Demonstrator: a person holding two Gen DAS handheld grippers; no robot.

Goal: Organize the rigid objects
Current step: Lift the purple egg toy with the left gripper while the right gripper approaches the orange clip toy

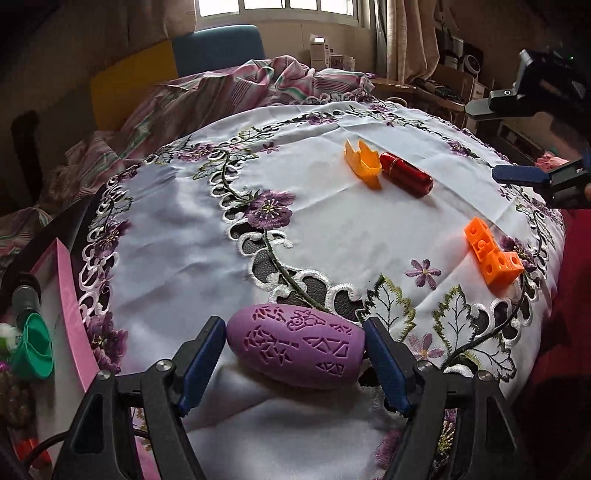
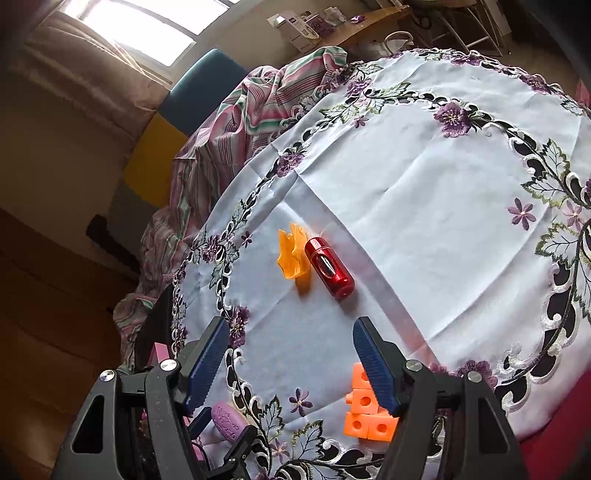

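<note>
Purple egg sits clamped between left tongs blue pads.

Domestic room, home setting, embroidered floral tablecloth over tabletop, striped bedding heaped behind, curtained window, cluttered wooden shelf with boxes.

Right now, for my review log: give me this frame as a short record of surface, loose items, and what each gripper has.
surface: embroidered white tablecloth
left gripper: jaws around the purple egg-shaped piece, pads at its two ends
right gripper: open, nothing between its jaws
loose items: yellow-orange clip touching red capsule; orange cube blocks apart near the cloth's edge
</note>
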